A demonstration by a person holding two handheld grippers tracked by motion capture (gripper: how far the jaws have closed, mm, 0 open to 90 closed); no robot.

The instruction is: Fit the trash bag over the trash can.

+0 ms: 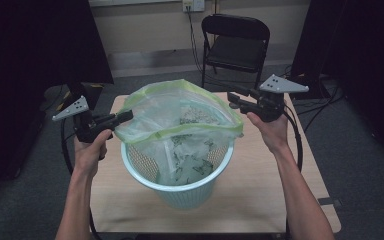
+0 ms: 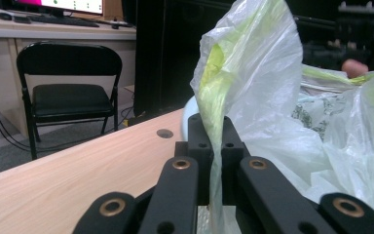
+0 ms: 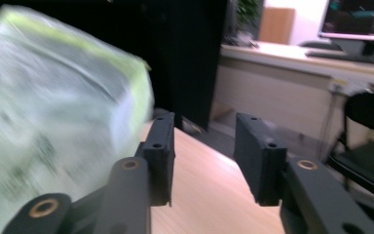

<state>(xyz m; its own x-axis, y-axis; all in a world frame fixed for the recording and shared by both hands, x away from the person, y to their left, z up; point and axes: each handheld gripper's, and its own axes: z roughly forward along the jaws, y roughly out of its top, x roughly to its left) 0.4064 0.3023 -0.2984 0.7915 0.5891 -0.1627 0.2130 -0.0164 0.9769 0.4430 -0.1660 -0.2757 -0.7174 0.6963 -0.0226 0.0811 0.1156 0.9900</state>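
A pale green, translucent plastic bag [image 1: 180,107] lines a light blue mesh waste basket [image 1: 180,192] standing mid-table, its rim lifted above the basket. My left gripper [image 1: 127,116] is shut on the bag's left rim. In the left gripper view the bag film [image 2: 253,73] runs down between the closed jaws of the left gripper [image 2: 215,131]. My right gripper [image 1: 231,100] is at the bag's right rim. In the right gripper view its jaws stand apart around bare air [image 3: 204,131], and the blurred bag [image 3: 63,83] lies just left of them.
The wooden table [image 1: 260,165] has free room to the right of and in front of the basket. A black folding chair [image 1: 236,42] stands behind the table. Cables trail on the grey floor at the right. A desk with monitors stands beyond the chair [image 2: 70,92].
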